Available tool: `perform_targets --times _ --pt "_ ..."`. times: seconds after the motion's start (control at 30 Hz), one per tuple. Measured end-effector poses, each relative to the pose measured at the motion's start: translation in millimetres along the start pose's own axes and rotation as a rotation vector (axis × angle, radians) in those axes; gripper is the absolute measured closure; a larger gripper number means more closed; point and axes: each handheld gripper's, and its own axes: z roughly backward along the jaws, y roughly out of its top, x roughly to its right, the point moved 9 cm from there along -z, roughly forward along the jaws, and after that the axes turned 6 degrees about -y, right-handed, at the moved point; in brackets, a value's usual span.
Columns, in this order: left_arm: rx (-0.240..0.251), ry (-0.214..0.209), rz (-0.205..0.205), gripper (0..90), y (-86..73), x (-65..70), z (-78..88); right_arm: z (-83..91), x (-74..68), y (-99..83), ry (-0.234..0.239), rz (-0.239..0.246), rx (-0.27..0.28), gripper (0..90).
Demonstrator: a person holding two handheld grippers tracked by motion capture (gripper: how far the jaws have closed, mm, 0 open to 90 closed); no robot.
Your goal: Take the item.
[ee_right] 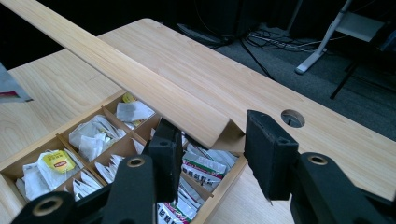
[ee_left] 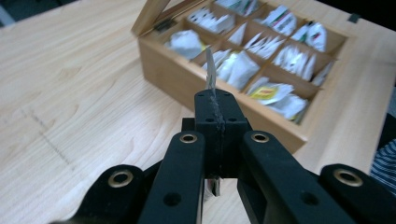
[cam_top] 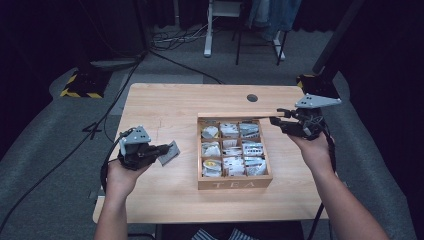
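1. Sachet (cam_top: pixel 169 153) sits pinched in the closed left tool (cam_top: pixel 161 149), above bare bench (cam_top: pixel 165 102) left of the tea box (cam_top: pixel 235 183); its free end points toward the box, long axis running along the jaws.
2. Lid (cam_top: pixel 235 114) stands raised over the far wall of the box, long axis across the bench; the right tool (cam_top: pixel 276 120) meets its right end.
3. Left gripper view: sachet (ee_left: pixel 210 70) edge-on, a thin strip rising from the shut left tool (ee_left: pixel 216 109), with the box (ee_left: pixel 196 79) just beyond and the lid (ee_left: pixel 152 14) at upper left.
4. Right gripper view: right tool (ee_right: pixel 212 149) with its jaws standing apart on either side of the lid (ee_right: pixel 140 84) corner; whether the pads press it I cannot tell. Compartments (ee_right: pixel 93 135) lie underneath, and the sachet (ee_right: pixel 10 88) shows at the left edge.
5. High view: box right of centre, near the bench's front edge; open wood spreads to the left and behind, with a round hole (cam_top: pixel 252 98) by the far edge.
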Motion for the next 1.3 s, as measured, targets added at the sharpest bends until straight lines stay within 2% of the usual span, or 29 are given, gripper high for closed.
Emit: perform_targets --times 0.03,0.1,0.17,0.33,0.8,1.07,1.2,1.3 --pt "-0.005 0.007 0.003 89.6 -2.2 -3.8 -1.8 0.0 0.0 0.1 0.001 -0.002 0.000 56.9" --pt "-0.005 0.010 0.034 89.5 -6.3 -7.9 -6.3 0.0 0.0 0.1 0.002 -0.002 0.000 56.9" --pt "-0.003 0.031 0.036 89.6 -9.0 -13.7 -9.1 0.0 0.1 0.1 0.002 -0.002 0.000 56.9" --pt "-0.001 0.050 0.064 89.6 -16.4 -23.4 -15.6 0.1 0.0 0.0 0.001 -0.002 0.000 56.9" --pt "-0.036 0.037 0.143 89.5 -39.2 -40.8 -39.8 0.5 -0.7 -1.6 0.006 -0.004 0.003 56.7" --pt "-0.034 0.028 0.204 89.3 -49.9 -50.3 -44.2 0.7 -0.9 -1.9 0.007 -0.003 0.002 56.6" --pt "-0.025 0.026 0.223 89.2 -52.8 -53.9 -44.2 0.7 -1.0 -2.1 0.007 -0.003 0.001 56.6" --pt "-0.029 0.030 0.222 88.8 -53.8 -54.6 -44.7 0.8 -1.0 -2.1 0.007 -0.003 0.001 56.6"
